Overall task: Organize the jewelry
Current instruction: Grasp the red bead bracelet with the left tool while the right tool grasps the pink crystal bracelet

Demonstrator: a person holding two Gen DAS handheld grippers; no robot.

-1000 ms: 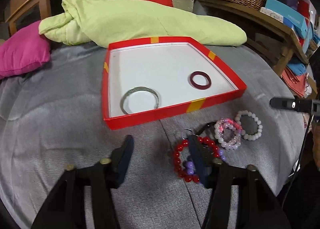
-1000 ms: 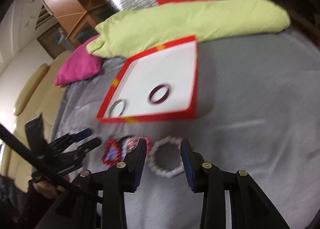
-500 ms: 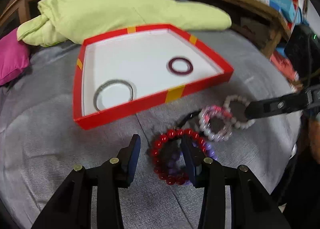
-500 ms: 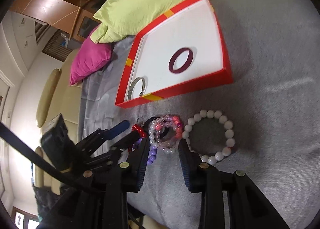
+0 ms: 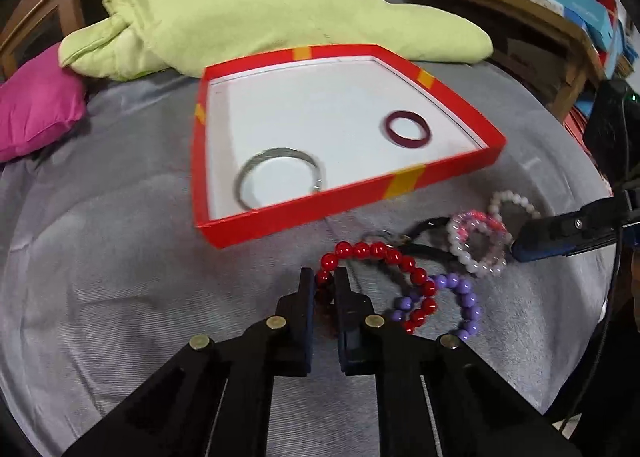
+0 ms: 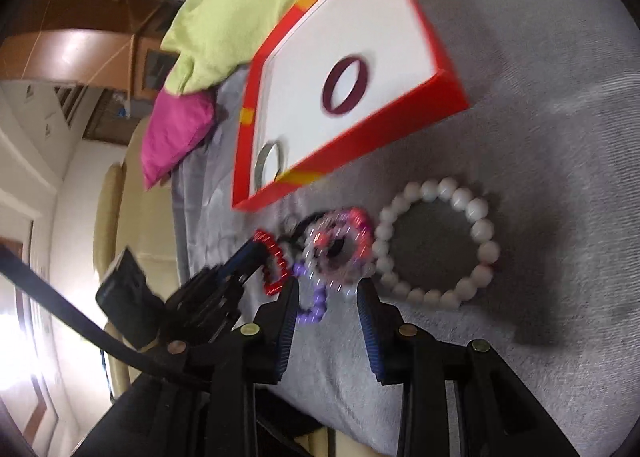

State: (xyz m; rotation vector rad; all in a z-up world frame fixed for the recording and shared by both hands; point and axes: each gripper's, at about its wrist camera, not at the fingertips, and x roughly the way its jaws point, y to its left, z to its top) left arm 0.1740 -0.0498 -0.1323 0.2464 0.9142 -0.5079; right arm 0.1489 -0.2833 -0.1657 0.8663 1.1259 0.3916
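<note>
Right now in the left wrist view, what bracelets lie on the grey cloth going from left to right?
Red bead bracelet → purple bead bracelet → pink and clear bead bracelet → white bead bracelet, partly behind the pink one.

You see glossy, smooth beads on the red bead bracelet (image 5: 384,257) and the purple bead bracelet (image 5: 460,297), while the white bead bracelet (image 6: 440,245) looks smooth with a softer sheen. The silver bangle (image 5: 278,177) reads as shiny metal. The red box (image 5: 340,205) looks like matt cardboard with a white paper lining. Under them you have ribbed grey cloth (image 5: 120,277).
</note>
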